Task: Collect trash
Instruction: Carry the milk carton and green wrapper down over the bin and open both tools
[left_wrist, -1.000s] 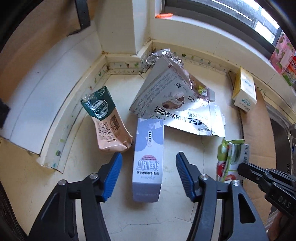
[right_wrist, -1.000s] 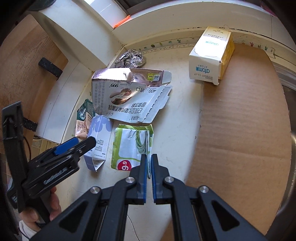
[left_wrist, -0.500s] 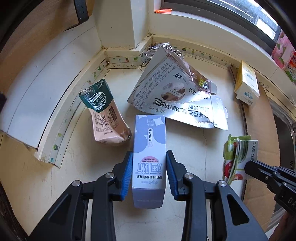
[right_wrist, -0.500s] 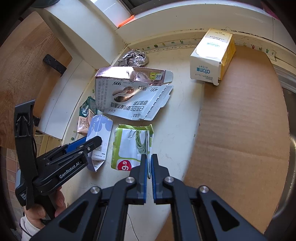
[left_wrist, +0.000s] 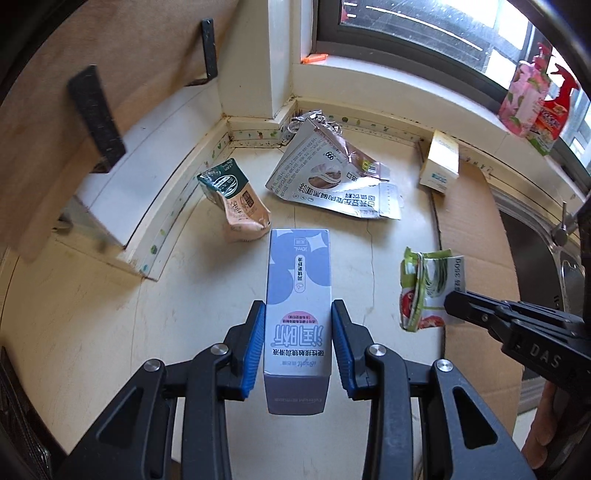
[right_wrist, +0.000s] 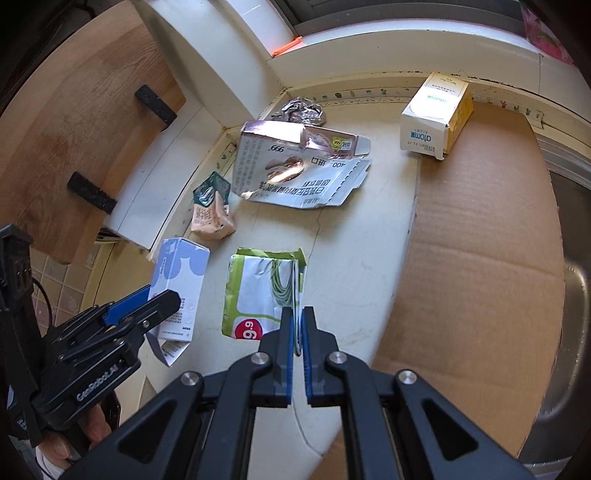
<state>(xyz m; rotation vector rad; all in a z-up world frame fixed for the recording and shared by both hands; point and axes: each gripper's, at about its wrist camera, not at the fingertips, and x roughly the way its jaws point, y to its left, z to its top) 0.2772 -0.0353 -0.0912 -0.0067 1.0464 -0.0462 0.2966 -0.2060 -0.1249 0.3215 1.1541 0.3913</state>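
Left gripper (left_wrist: 298, 345) fingers clamp the near end of the lavender box (left_wrist: 298, 295); right gripper (right_wrist: 296, 341) pinches one edge of the green-white wrapper (right_wrist: 264, 295), both off the surface (left_wrist: 362, 258). Risk: wrapper's thin edge may slip or tear. A second ago the left fingers were open around the box lying flat; far cartons haven't moved.

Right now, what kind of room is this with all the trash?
Probably a kitchen: a pale countertop beside a steel sink, under a window whose sill holds a red spray bottle. Empty cartons and wrappers litter the counter.
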